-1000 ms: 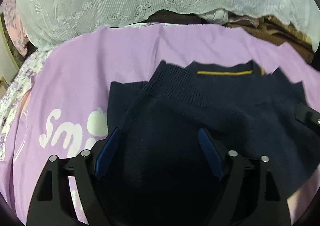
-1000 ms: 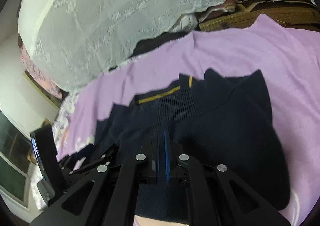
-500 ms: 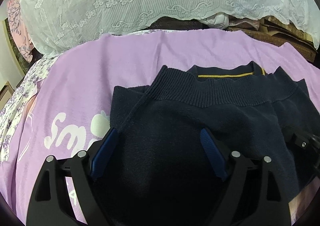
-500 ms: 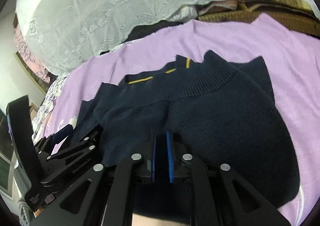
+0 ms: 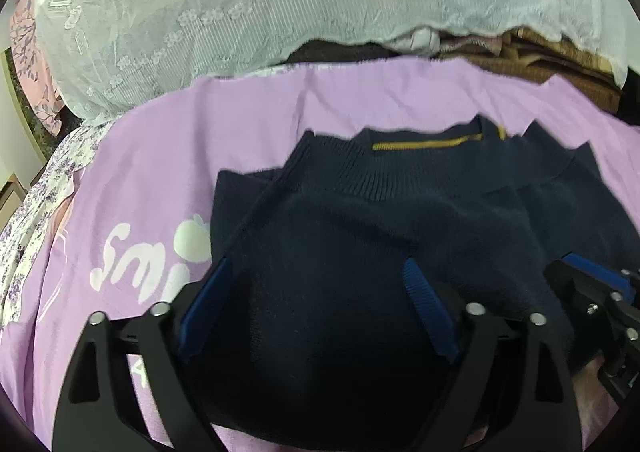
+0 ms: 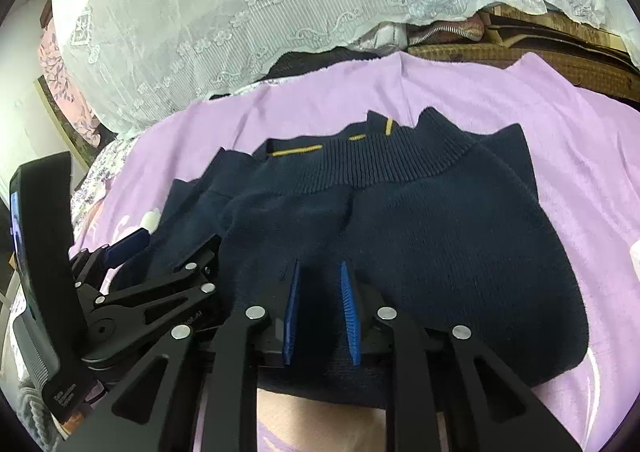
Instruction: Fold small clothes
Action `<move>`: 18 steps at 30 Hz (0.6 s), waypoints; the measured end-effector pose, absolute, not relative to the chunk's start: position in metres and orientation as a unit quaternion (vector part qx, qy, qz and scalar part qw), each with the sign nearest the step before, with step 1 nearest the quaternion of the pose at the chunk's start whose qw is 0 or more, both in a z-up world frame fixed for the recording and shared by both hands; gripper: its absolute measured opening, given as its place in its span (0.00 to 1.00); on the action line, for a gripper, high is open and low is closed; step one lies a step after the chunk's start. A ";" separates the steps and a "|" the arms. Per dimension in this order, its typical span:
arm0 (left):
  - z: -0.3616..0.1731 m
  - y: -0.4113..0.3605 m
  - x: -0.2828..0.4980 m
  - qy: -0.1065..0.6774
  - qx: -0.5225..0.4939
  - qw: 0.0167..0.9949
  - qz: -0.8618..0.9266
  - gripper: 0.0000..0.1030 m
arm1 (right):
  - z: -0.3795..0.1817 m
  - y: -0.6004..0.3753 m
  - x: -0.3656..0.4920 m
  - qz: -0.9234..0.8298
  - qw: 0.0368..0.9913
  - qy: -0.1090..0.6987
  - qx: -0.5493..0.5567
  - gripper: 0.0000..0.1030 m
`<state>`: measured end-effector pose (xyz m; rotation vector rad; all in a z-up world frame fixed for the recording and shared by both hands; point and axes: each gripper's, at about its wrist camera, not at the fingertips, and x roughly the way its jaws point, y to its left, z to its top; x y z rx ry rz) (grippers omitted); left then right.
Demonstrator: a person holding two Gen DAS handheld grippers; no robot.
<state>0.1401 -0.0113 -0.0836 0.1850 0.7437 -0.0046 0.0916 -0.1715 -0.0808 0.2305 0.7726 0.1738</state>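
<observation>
A navy knit sweater (image 5: pixel 400 220) with a ribbed hem band and a yellow stripe lies folded on a purple blanket (image 5: pixel 168 156); it also shows in the right wrist view (image 6: pixel 440 220). My left gripper (image 5: pixel 316 272) is open, its blue pads wide apart over the sweater's near left part. My right gripper (image 6: pixel 320 268) is open by a small gap over the sweater's near edge, holding nothing. It appears at the right edge of the left wrist view (image 5: pixel 592 292). The left gripper shows at the left of the right wrist view (image 6: pixel 160 264).
A white lace cover (image 5: pixel 280 4) over a pile rises behind the blanket. Brown folded fabrics (image 6: pixel 520 48) lie at the back right. A floral cloth (image 5: pixel 36 204) hangs at the left. White lettering (image 5: pixel 132 256) is printed on the blanket.
My right gripper has opened from shut on the sweater to a small gap and let it go. The sweater has settled flat. My left gripper stays open.
</observation>
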 end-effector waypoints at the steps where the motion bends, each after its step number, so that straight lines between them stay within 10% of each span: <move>1: -0.086 -0.010 0.142 0.368 0.087 0.926 0.001 0.91 | -0.083 -0.171 0.093 0.084 0.916 0.378 0.109 0.21; 12: -0.062 0.030 0.147 0.363 0.013 0.932 -0.008 0.92 | -0.059 -0.219 0.091 0.045 0.930 0.338 0.137 0.33; 18: -0.067 0.038 0.156 0.394 -0.014 0.918 -0.045 0.59 | -0.065 -0.267 0.098 -0.008 0.928 0.342 0.151 0.34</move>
